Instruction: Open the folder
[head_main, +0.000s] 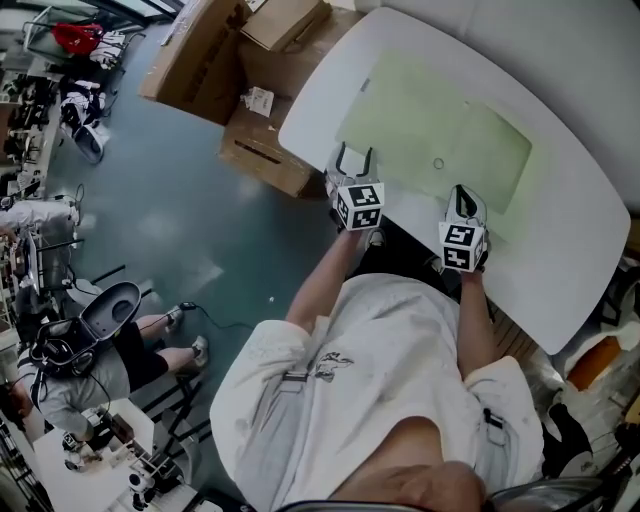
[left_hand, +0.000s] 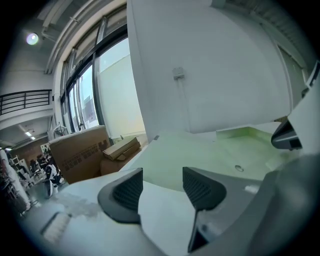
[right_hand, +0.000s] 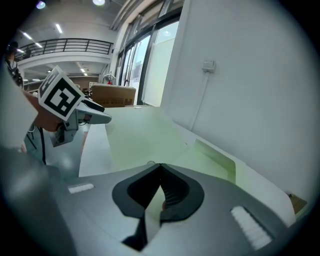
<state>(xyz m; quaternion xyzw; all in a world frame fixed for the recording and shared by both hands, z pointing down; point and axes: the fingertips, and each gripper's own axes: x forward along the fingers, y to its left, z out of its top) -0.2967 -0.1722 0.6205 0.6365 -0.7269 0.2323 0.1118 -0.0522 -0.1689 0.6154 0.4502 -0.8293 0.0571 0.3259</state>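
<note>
Light: bright, even and cool, daylight mixed with ceiling lamps
Sources: tall windows (left_hand: 87, 95) glow pale in the left gripper view; ceiling lamps (right_hand: 99, 2) shine at the top of the right gripper view
Glare: the white table (head_main: 570, 280) is close to washed out; the pale green folder (head_main: 440, 140) shows low contrast on it
Shadows: soft and faint, deepest in the hollow of the right gripper (right_hand: 161, 167)
Distortion: both gripper views are fisheye, with bowed lines and black corners
Focus: the left gripper (left_hand: 162, 187) body is soft, the far room sharper
Head view: wide and mildly soft; the floor (head_main: 200, 200) is darker than the table
</note>
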